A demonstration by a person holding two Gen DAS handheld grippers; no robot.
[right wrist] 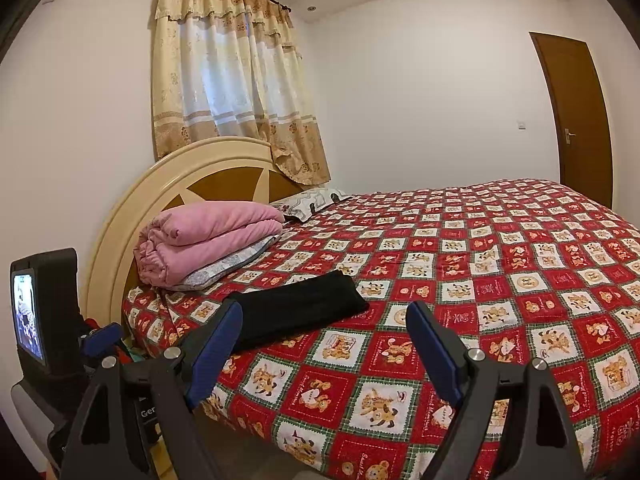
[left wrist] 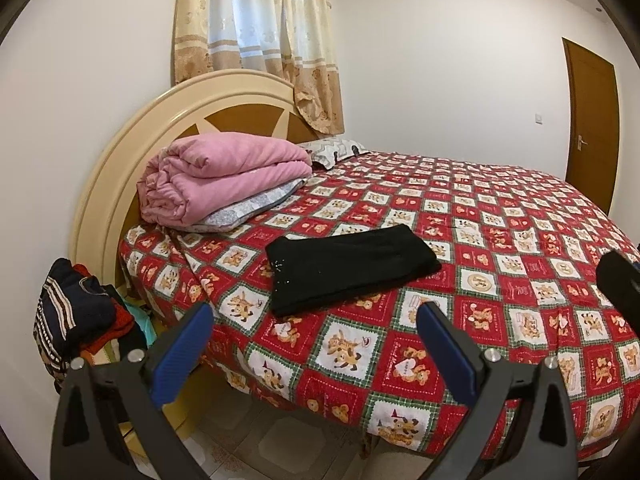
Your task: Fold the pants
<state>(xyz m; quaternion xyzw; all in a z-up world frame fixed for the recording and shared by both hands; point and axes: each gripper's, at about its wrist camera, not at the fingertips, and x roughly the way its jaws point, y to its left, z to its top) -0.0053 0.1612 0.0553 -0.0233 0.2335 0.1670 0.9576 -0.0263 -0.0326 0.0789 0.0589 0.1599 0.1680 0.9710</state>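
Note:
Black pants [left wrist: 352,268] lie folded in a flat rectangle on the red patterned bedspread [left wrist: 500,240], near the bed's left front corner. They also show in the right wrist view [right wrist: 298,308]. My left gripper [left wrist: 316,320] is open and empty, held back from the bed's edge below the pants. My right gripper [right wrist: 324,320] is open and empty, above the bed's front edge, just right of the pants. The left gripper's body with its small screen [right wrist: 28,316] shows at the left of the right wrist view.
A folded pink quilt [left wrist: 224,176] sits on a pillow by the cream headboard [left wrist: 132,152]. A pile of clothes [left wrist: 80,320] stands beside the bed at left. A brown door [left wrist: 592,120] is at the far right. Tiled floor [left wrist: 280,440] lies below the bed edge.

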